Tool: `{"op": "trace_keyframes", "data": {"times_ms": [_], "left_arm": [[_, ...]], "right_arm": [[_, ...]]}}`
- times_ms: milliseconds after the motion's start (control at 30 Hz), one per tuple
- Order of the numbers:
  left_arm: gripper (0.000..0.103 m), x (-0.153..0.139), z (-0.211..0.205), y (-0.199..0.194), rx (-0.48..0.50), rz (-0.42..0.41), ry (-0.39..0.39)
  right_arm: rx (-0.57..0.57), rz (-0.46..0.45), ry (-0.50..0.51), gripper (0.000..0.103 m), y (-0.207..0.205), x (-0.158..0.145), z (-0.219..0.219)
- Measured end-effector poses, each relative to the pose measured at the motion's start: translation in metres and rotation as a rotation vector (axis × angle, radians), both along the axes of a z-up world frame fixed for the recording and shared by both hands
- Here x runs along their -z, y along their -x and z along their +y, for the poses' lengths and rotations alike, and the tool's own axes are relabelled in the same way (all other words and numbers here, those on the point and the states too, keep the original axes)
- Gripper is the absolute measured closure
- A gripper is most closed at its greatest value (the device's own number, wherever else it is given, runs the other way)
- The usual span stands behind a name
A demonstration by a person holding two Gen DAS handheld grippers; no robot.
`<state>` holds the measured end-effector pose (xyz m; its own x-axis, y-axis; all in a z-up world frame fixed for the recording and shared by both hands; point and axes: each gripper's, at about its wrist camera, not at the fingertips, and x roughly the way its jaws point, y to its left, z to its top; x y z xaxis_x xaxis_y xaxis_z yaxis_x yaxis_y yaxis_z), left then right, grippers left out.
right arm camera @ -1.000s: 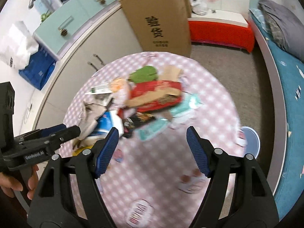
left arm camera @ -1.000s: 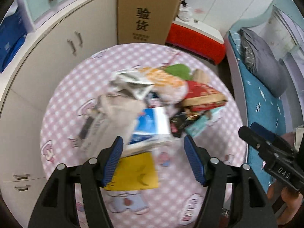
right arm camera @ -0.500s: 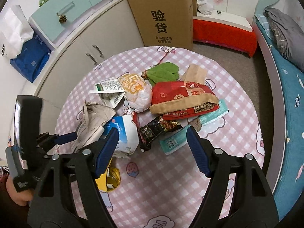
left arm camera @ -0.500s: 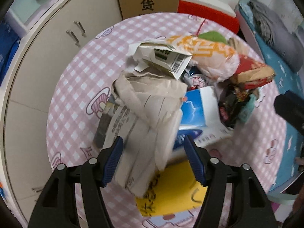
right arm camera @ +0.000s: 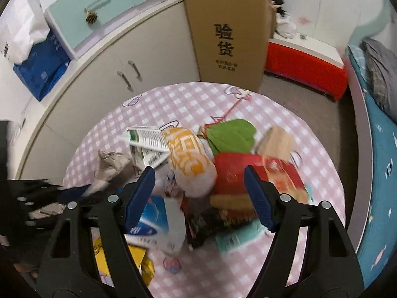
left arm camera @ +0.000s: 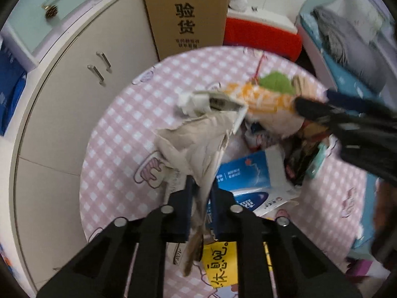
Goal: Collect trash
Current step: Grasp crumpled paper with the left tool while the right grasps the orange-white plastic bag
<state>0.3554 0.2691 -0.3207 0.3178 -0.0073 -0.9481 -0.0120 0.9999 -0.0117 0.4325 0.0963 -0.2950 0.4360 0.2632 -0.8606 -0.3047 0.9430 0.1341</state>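
Left hand-held gripper (left arm camera: pixel 201 207) pinches crumpled beige paper (left arm camera: pixel 198 144).

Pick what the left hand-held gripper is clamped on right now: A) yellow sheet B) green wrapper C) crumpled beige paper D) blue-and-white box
C: in the left wrist view the left hand-held gripper is shut on the crumpled beige paper, while the blue-and-white box lies on the table beyond it.

Left gripper (left arm camera: pixel 201 198) jaws pinched nearly together, clamped. Right gripper (right arm camera: pixel 198 196) jaws spread wide, holding nothing.
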Motion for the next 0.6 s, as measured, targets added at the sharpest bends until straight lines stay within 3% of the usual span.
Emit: {"op": "trace_keyframes", "data": {"times_ms": [100, 133, 167, 233, 400, 600], "left_arm": [[0.098, -0.018, 0.01, 0.004, -0.033, -0.034, 0.043], [0.099, -0.024, 0.011, 0.005, -0.041, -0.045, 0.051], [0.099, -0.028, 0.011, 0.005, -0.048, -0.058, 0.048], [0.099, -0.038, 0.011, 0.005, -0.065, -0.086, 0.064], [0.099, -0.066, 0.001, 0.006, -0.08, -0.147, 0.121], [0.099, -0.106, -0.033, 0.001, -0.056, -0.221, 0.189]], "right_arm": [[-0.024, 0.04, 0.021, 0.031, -0.014, 0.018, 0.008], [-0.031, 0.055, 0.019, 0.036, -0.017, 0.023, 0.01], [-0.045, 0.074, 0.03, 0.042, -0.02, 0.028, 0.013], [-0.064, 0.108, 0.027, 0.069, -0.022, 0.033, 0.014], [-0.061, 0.097, -0.05, 0.077, -0.014, 0.012, 0.004], [-0.006, 0.061, -0.216, 0.078, -0.004, -0.041, -0.039]]}}
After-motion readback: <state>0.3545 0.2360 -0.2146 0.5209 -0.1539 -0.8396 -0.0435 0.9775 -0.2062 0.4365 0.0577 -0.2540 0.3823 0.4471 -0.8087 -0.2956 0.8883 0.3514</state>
